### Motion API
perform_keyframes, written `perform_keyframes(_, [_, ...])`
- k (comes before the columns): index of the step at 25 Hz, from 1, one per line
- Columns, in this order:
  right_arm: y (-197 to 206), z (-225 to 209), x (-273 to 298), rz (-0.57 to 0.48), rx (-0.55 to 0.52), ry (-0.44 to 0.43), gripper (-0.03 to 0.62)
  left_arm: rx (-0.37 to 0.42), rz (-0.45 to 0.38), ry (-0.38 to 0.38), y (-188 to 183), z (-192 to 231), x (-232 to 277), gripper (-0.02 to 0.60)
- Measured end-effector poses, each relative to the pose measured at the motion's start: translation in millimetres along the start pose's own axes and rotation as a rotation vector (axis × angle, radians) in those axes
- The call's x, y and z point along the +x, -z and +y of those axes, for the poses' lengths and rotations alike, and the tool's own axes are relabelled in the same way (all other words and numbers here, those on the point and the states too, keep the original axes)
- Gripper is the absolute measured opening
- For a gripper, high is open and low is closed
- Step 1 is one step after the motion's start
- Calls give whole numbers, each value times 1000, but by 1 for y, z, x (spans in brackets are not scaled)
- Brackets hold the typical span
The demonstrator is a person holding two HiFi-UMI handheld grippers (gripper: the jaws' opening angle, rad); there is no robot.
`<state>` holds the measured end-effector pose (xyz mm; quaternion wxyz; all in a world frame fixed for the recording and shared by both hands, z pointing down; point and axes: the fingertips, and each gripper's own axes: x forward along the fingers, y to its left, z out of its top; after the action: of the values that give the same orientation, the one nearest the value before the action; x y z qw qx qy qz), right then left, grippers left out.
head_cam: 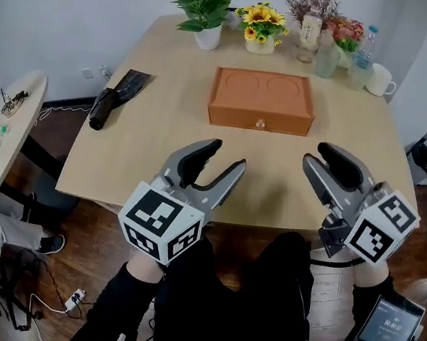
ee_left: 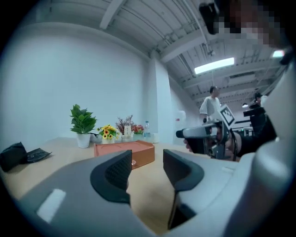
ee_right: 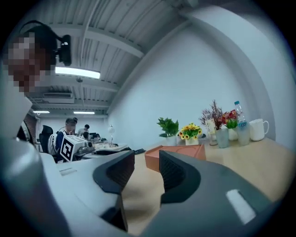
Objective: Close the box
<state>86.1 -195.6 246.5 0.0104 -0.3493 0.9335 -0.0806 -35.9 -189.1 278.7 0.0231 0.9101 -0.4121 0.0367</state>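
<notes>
Right now the left tool (head_cam: 225, 158) is hanging over the near edge of the worktop (head_cam: 144, 155). Its jaws are standing partly apart, with nothing between them. The right tool (head_cam: 315, 155) is hanging beside it, more toward the near right corner. Its jaws are standing apart too and are holding nothing. Both tools are pointing away from the person, toward the far edge.

Going out from the tools, bare wood is lying first. Then the box (head_cam: 262, 100) is sitting ahead of them, in the middle of the worktop and a bit toward the far edge. Its long side is running left to right, the same way as the near edge. Its front, with a little clasp (head_cam: 260, 123), is facing the tools. The left tool is pointing at the left half of that front. The right tool is pointing just past the front right corner. So the box is lying between the two, and I am judging that both are about as near. Neither one is touching it.

The lid is looking flat and down already, so the box is seeming shut to me. If anything is left to do, it is likely reaching straight ahead and pressing on the lid or the clasp.
</notes>
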Motion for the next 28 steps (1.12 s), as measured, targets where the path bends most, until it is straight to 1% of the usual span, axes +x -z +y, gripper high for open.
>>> perform_keyframes(2, [4, 21, -13, -87, -29, 34, 167, -12, -60, -24, 1, -12, -16, 195])
perform_keyframes(4, [8, 36, -22, -145, -56, 64, 169, -6, -94, -43, 5, -25, -28, 195])
perform_keyframes(8, [11, 49, -34, -204, -140, 139, 179, -19, -122, -32, 8, -48, -40, 195])
perform_keyframes(10, [14, 52, -35, -208, -163, 158, 179, -5, -137, -42, 5, -52, -43, 195])
perform_keyframes(12, [19, 55, -34, -201, -155, 153, 178, 9, -148, -52, 1, -53, -44, 193])
perform_keyframes(21, [31, 57, -28, -177, -137, 145, 178, 9, -120, -35, 3, -54, -42, 195])
perform_keyframes(28, [31, 58, -27, -166, -152, 145, 177, 16, -112, -34, 1, -54, -43, 195])
